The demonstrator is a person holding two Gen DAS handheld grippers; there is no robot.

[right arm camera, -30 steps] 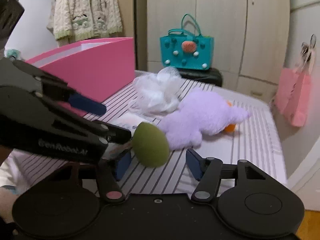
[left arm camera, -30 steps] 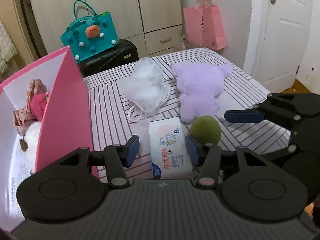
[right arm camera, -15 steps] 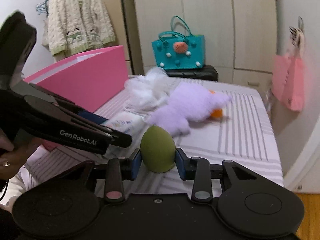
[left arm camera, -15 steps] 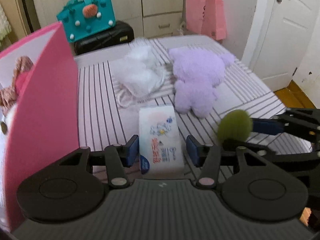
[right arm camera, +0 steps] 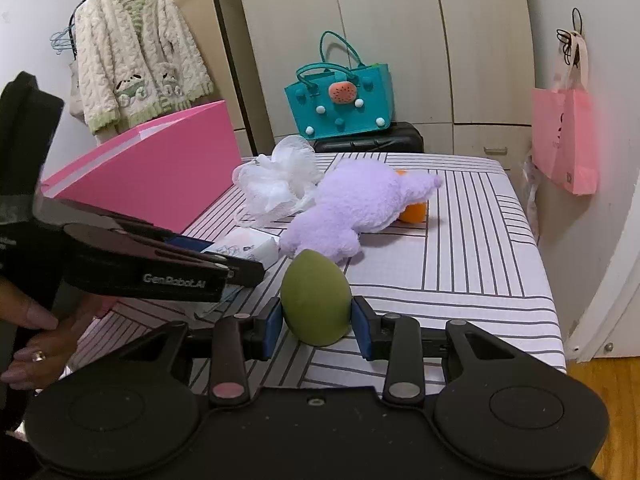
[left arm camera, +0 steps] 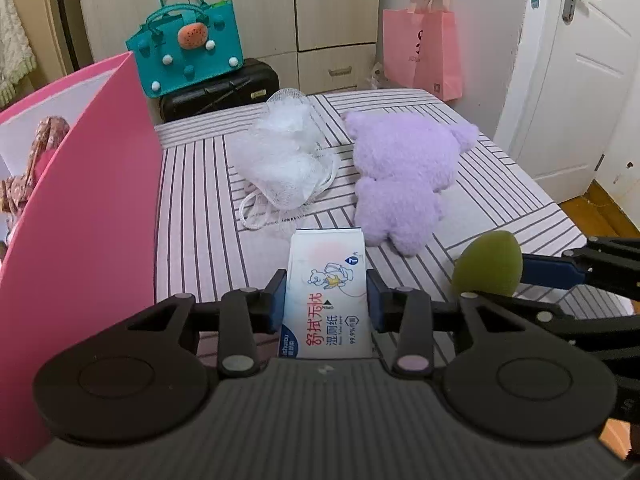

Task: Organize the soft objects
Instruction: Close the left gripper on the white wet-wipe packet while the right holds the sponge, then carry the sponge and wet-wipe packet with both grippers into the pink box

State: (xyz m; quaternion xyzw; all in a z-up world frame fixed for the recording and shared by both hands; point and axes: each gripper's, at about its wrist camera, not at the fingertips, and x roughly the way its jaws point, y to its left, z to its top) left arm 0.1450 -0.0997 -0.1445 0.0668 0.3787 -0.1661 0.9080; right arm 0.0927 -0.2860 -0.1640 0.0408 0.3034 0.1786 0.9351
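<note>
Left wrist view: pink storage box [left arm camera: 92, 208] at the left edge of the striped bed [left arm camera: 192, 216], holding a floral fabric item [left arm camera: 44, 148] and other partly hidden soft things. Left gripper [left arm camera: 326, 300] brackets a wet-wipes pack [left arm camera: 328, 300], pads touching its sides. Right gripper [right arm camera: 316, 320] pinches a green egg-shaped sponge [right arm camera: 315, 303] above bare sheet. White mesh bath pouf [left arm camera: 284, 164] and purple plush toy [left arm camera: 400, 176] lie mid-bed, near each other.

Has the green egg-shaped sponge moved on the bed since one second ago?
Yes. The green sponge, held in the right gripper, has moved rightward, away from the wet-wipes pack; a second ago it lay beside that pack.
</note>
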